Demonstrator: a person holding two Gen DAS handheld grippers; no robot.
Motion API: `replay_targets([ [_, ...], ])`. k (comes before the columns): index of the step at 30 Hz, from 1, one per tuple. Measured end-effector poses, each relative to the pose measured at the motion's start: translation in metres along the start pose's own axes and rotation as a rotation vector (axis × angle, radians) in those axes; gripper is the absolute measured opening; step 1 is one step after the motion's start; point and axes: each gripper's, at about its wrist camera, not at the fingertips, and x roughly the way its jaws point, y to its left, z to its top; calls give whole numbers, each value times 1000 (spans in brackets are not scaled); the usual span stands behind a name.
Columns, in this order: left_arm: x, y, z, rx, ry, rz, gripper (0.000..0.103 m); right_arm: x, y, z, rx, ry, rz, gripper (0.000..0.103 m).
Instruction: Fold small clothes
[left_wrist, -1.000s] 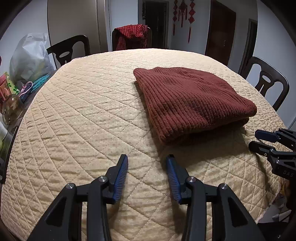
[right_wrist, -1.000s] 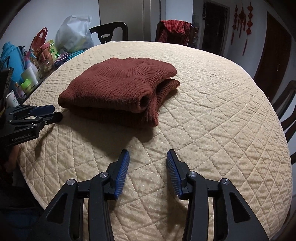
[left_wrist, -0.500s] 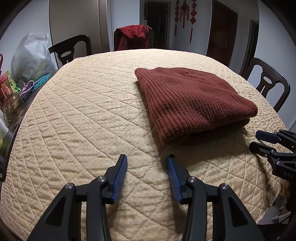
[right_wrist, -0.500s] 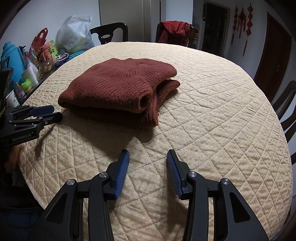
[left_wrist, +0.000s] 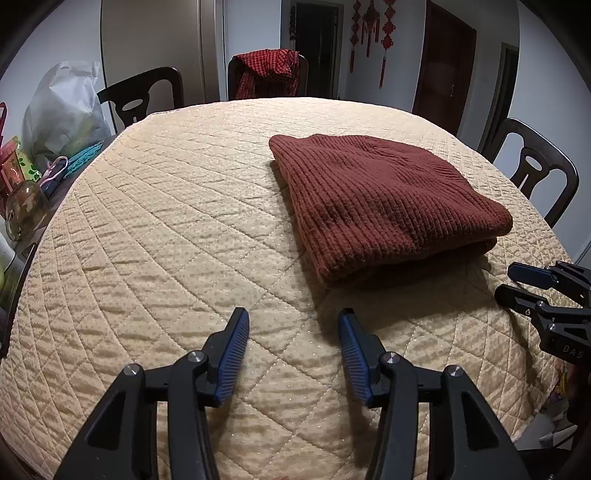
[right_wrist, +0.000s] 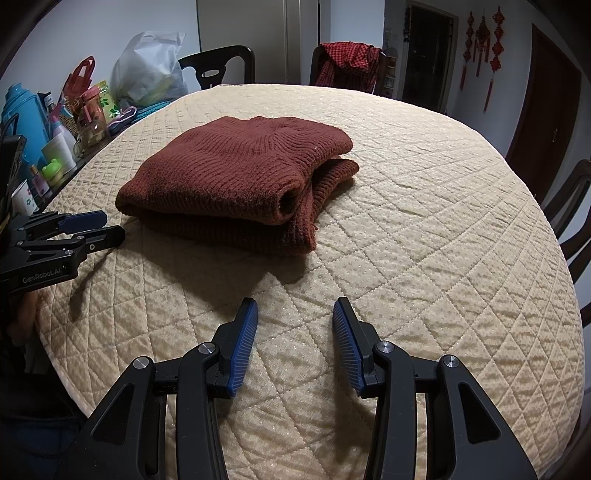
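Observation:
A dark red knitted sweater (left_wrist: 388, 206) (right_wrist: 240, 173) lies folded in a thick stack on the quilted beige table cover (left_wrist: 166, 229) (right_wrist: 424, 240). My left gripper (left_wrist: 293, 321) hovers over the cover in front of the sweater's near left corner, its jaws opening, nothing between them. In the right wrist view the left gripper (right_wrist: 110, 227) shows at the left edge, just short of the sweater. My right gripper (right_wrist: 295, 308) is open and empty, a little before the sweater's near edge; the left wrist view has it (left_wrist: 511, 282) at the right edge.
Dark wooden chairs (left_wrist: 535, 173) (right_wrist: 221, 66) ring the round table; one at the back holds a red checked cloth (left_wrist: 269, 70). Bottles, a blue flask (right_wrist: 22, 118), bags and a white plastic bag (right_wrist: 147, 70) crowd a side surface at the left.
The left gripper's jaws have spread a little wider. Both hands and the sweater have stayed put.

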Motion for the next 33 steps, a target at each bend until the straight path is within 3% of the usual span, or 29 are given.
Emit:
replay_targets([
  [33, 1, -5, 0, -8, 1, 11, 56, 0, 0, 0, 1, -1, 0, 44],
])
